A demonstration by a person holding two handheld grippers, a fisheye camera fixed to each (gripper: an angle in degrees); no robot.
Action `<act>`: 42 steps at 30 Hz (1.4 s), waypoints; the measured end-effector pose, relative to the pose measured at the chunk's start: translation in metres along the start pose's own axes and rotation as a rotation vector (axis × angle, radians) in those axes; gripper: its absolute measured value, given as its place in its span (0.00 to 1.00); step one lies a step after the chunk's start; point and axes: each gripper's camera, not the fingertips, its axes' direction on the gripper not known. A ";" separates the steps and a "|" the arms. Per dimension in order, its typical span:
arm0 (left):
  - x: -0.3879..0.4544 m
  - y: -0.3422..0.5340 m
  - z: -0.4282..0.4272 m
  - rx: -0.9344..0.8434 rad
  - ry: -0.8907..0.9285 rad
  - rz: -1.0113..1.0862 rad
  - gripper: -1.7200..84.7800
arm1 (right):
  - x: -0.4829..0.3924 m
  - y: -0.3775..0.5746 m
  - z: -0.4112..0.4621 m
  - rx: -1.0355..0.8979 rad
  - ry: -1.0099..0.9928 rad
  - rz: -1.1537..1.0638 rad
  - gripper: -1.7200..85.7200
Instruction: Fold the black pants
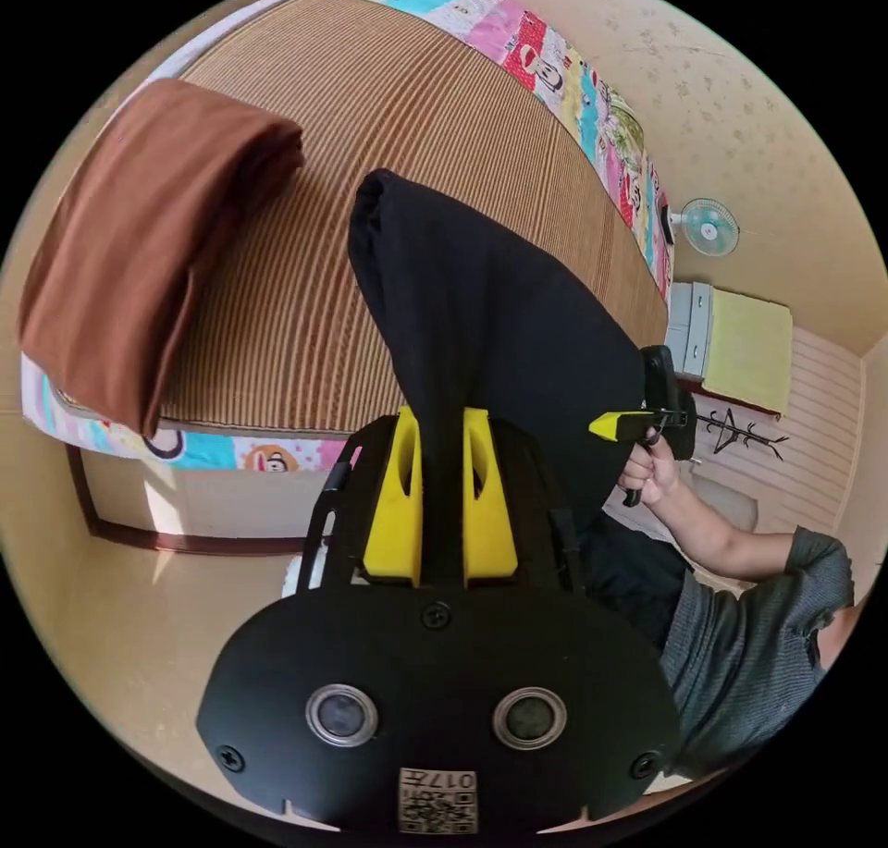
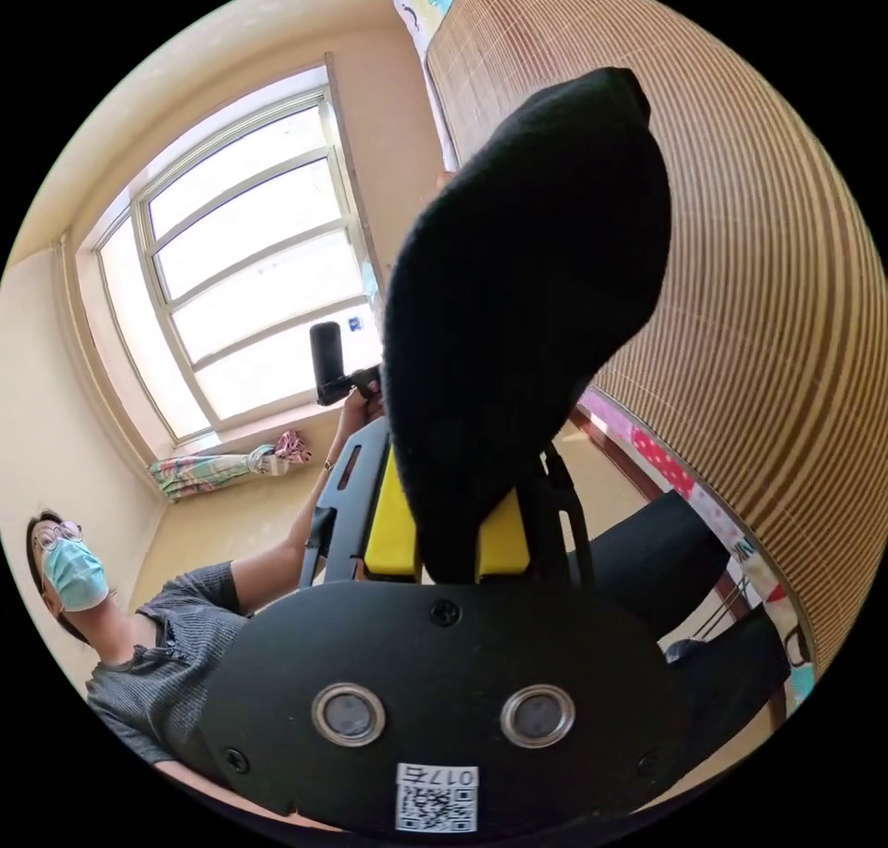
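Left gripper (image 1: 440, 506) nearest lens in left gripper view, yellow fingers (image 1: 396, 506) pinching black pants (image 1: 490, 330) between them, cloth running up and away from the tips and draping over the striped mat (image 1: 388, 127) of the bed (image 1: 555, 53). Beyond the fingers, off to their left, folded brown garment (image 1: 139, 238) lying on the mat near the bed edge, apart from the pants. To the right of the fingers, right gripper (image 1: 638, 423) seen side-on in a hand (image 1: 647, 473), its yellow tip at the pants' edge. Small fan (image 1: 708, 227) on the wall further right.

Right gripper view: right gripper (image 2: 448, 538) up close, yellow fingers (image 2: 393, 524) clamped on the black pants (image 2: 527, 284), fabric bulging up over the tips and hiding them. Mat (image 2: 786, 284) to the right of the fingers. Left of the fingers, the left gripper (image 2: 335, 372) in a hand (image 2: 356, 409), window (image 2: 250, 256) behind it; its jaw state can't be told from this view. Pants held up between both grippers, hanging above the bed edge.
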 end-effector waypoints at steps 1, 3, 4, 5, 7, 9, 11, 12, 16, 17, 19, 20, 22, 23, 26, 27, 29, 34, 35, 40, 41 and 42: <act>-0.005 0.000 -0.018 0.006 -0.022 0.012 0.10 | -0.019 -0.017 0.029 0.008 -0.019 -0.025 0.12; -0.023 -0.003 -0.089 0.023 -0.113 0.059 0.10 | -0.052 -0.044 0.070 0.024 -0.052 -0.075 0.12; -0.027 -0.005 -0.105 0.029 -0.137 0.068 0.10 | -0.073 -0.060 0.096 0.048 -0.071 -0.113 0.11; -0.035 -0.009 -0.136 0.045 -0.181 0.084 0.10 | -0.091 -0.076 0.121 0.074 -0.074 -0.153 0.11; -0.047 -0.017 -0.176 0.078 -0.247 0.102 0.11 | -0.109 -0.100 0.156 0.125 -0.056 -0.177 0.11; -0.073 -0.032 -0.207 0.121 -0.324 0.090 0.12 | -0.114 -0.120 0.188 0.166 0.023 -0.168 0.10; -0.105 -0.040 -0.214 0.174 -0.357 -0.015 0.12 | -0.102 -0.143 0.219 0.120 0.253 -0.090 0.09; -0.131 -0.039 -0.209 0.199 -0.387 -0.133 0.11 | -0.097 -0.146 0.223 0.102 0.323 -0.054 0.08; -0.202 0.006 -0.162 0.262 -0.350 -0.479 0.05 | -0.083 -0.119 0.201 0.015 0.530 -0.097 0.04; -0.215 0.027 -0.140 0.289 -0.280 -0.509 0.04 | -0.078 -0.098 0.180 -0.002 0.588 -0.103 0.04; -0.220 0.060 -0.107 0.329 -0.220 -0.473 0.03 | -0.068 -0.061 0.140 -0.008 0.650 -0.077 0.03; -0.216 0.081 -0.086 0.340 -0.208 -0.421 0.02 | -0.063 -0.032 0.107 0.008 0.665 -0.041 0.03; -0.205 0.115 -0.055 0.352 -0.154 -0.354 0.02 | -0.060 0.018 0.051 0.082 0.678 0.047 0.03; -0.195 0.138 -0.035 0.375 -0.066 -0.308 0.01 | -0.064 0.053 0.014 0.163 0.690 0.123 0.03; -0.156 0.185 0.009 0.454 0.255 -0.117 0.01 | -0.099 0.146 -0.065 0.425 0.688 0.271 0.02; -0.133 0.194 0.027 0.455 0.398 0.003 0.01 | -0.110 0.164 -0.076 0.477 0.684 0.286 0.02; -0.088 0.196 0.055 0.400 0.531 0.159 0.01 | -0.166 0.224 -0.110 0.659 0.694 0.251 0.02; 0.061 0.169 0.132 0.155 0.452 0.488 0.01 | -0.308 0.349 -0.148 1.091 0.968 0.139 0.02; 0.105 0.164 0.147 0.097 0.394 0.628 0.01 | -0.343 0.385 -0.145 1.234 1.082 0.145 0.03; 0.271 0.215 0.209 -0.045 -0.105 1.400 0.01 | -0.431 0.522 -0.118 1.672 1.350 0.096 0.03; 0.291 0.229 0.222 -0.010 -0.178 1.487 0.01 | -0.435 0.552 -0.119 1.727 1.328 0.079 0.03; 0.307 0.238 0.233 0.031 -0.189 1.524 0.01 | -0.435 0.566 -0.121 1.739 1.309 0.076 0.03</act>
